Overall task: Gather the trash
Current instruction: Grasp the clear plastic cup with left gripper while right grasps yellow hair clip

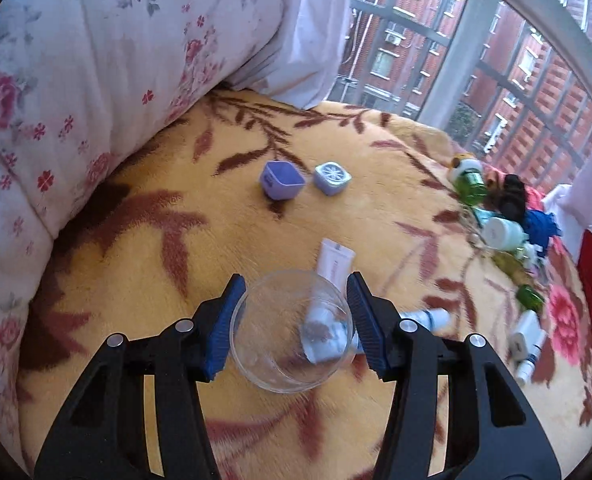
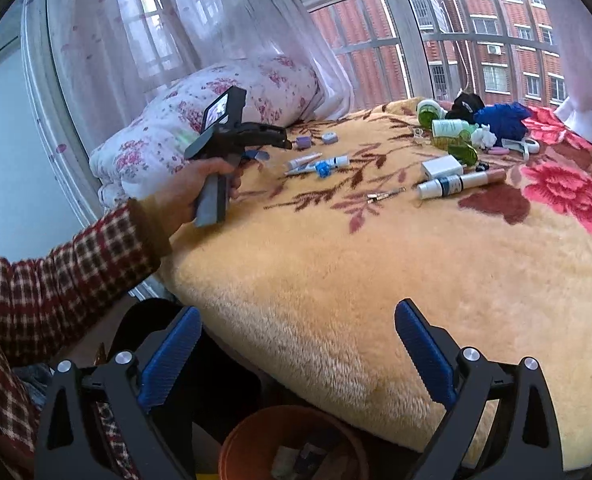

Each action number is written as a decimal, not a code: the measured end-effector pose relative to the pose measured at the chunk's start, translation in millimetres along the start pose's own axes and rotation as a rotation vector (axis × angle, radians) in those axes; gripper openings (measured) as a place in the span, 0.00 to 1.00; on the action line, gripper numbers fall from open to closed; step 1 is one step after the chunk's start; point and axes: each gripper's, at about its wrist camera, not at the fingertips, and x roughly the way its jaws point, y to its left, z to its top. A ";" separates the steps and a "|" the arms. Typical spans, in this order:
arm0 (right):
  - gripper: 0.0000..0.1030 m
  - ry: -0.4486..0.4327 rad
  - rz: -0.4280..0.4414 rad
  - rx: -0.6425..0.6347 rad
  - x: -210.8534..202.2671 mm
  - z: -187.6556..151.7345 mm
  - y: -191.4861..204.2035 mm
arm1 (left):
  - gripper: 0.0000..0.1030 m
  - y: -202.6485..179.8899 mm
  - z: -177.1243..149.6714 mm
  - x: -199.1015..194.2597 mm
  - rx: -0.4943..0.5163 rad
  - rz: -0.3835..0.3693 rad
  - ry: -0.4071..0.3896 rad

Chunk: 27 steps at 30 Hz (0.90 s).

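My left gripper (image 1: pixel 292 310) is shut on a clear plastic cup (image 1: pixel 292 330) and holds it above the yellow floral blanket (image 1: pixel 136 280). Through the cup I see white and blue tubes (image 1: pixel 335 260) lying on the blanket. A purple cube cup (image 1: pixel 282 180) and a pale blue square lid (image 1: pixel 331 178) lie farther off. My right gripper (image 2: pixel 297 332) is open and empty at the blanket's near edge, above an orange bin (image 2: pixel 292 444) that holds some scraps. The left gripper (image 2: pixel 256 144) also shows in the right wrist view, held in a hand.
A floral quilt (image 1: pixel 76 80) is piled at the left. Bottles, jars and a blue cloth (image 2: pixel 499 120) crowd the far right of the bed by the window. More tubes (image 2: pixel 459 182), a white box (image 2: pixel 441 168) and a small clip (image 2: pixel 383 194) lie mid-blanket.
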 end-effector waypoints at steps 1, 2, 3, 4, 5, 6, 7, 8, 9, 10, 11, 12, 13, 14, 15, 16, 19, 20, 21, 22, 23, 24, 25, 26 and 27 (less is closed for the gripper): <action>0.93 0.000 -0.005 -0.008 1.1 1.5 0.3 | 0.51 -4.2 -1.8 -3.5 0.013 -0.008 -0.001; 0.93 0.000 -0.018 -0.020 2.1 3.5 0.0 | 0.51 -9.5 -5.1 -9.2 0.033 -0.020 -0.003; 0.93 0.004 -0.040 -0.033 3.7 6.1 -1.7 | 0.51 -16.3 -9.2 -15.0 0.054 -0.034 -0.007; 0.93 0.009 -0.060 -0.039 5.2 8.4 -4.6 | 0.51 -23.7 -13.8 -20.6 0.076 -0.048 -0.009; 0.93 0.014 -0.082 -0.039 7.6 12.8 -8.9 | 0.51 -30.3 -18.3 -24.7 0.098 -0.060 -0.008; 0.93 0.013 -0.096 -0.035 9.3 18.2 -14.6 | 0.51 -36.3 -22.4 -28.4 0.116 -0.072 -0.008; 0.93 0.011 -0.102 -0.028 10.6 22.1 -19.4 | 0.51 -44.6 -28.6 -34.2 0.137 -0.092 -0.008; 0.93 0.008 -0.113 -0.012 13.1 29.9 -27.6 | 0.51 -52.0 -34.2 -39.0 0.154 -0.113 -0.007; 0.93 0.006 -0.120 -0.003 14.8 34.9 -33.1 | 0.51 -59.2 -39.5 -42.8 0.172 -0.129 -0.004; 0.93 0.001 -0.130 0.004 17.7 43.5 -40.5 | 0.51 -64.0 -43.8 -45.9 0.184 -0.141 -0.002; 0.93 -0.001 -0.140 0.008 20.1 50.8 -46.6 | 0.51 -69.4 -48.7 -49.1 0.196 -0.160 0.001; 0.93 0.001 -0.154 0.013 23.5 58.0 -52.5 | 0.51 -73.3 -53.2 -51.9 0.204 -0.178 0.007; 0.93 0.003 -0.168 0.012 28.3 67.2 -59.1 | 0.51 -75.5 -56.8 -54.0 0.209 -0.188 0.010; 0.93 0.003 -0.178 0.008 32.2 74.6 -64.1 | 0.51 -77.9 -60.8 -55.5 0.214 -0.202 0.015; 0.93 0.006 -0.189 0.000 36.5 82.3 -69.7 | 0.51 -79.9 -64.3 -56.5 0.217 -0.214 0.022; 0.93 0.009 -0.197 -0.009 41.1 90.0 -74.5 | 0.51 -81.9 -67.5 -57.0 0.224 -0.222 0.030; 0.93 0.018 -0.232 -0.027 56.8 113.2 -90.7 | 0.51 -85.8 -74.9 -59.7 0.245 -0.222 0.027; 0.93 0.024 -0.244 -0.033 64.7 122.9 -98.2 | 0.51 -86.9 -77.5 -61.5 0.252 -0.222 0.024; 0.93 0.026 -0.251 -0.034 69.5 128.9 -103.5 | 0.51 -88.5 -79.3 -62.1 0.262 -0.222 0.023; 0.93 0.032 -0.265 -0.031 78.4 138.4 -112.5 | 0.51 -89.2 -80.8 -63.8 0.267 -0.224 0.020; 0.93 0.040 -0.277 -0.026 87.5 147.3 -121.2 | 0.51 -90.2 -82.1 -65.0 0.272 -0.226 0.017; 0.92 0.046 -0.283 -0.017 95.9 155.4 -129.6 | 0.51 -90.9 -82.6 -65.7 0.275 -0.228 0.016; 0.92 0.050 -0.287 -0.003 104.1 162.2 -138.0 | 0.51 -92.6 -83.6 -66.0 0.284 -0.231 0.016; 0.91 0.056 -0.290 0.008 112.1 168.0 -144.3 | 0.51 -93.4 -84.2 -66.5 0.290 -0.234 0.017; 0.89 0.064 -0.295 0.016 121.7 175.0 -151.6 | 0.51 -93.5 -84.7 -66.6 0.289 -0.241 0.018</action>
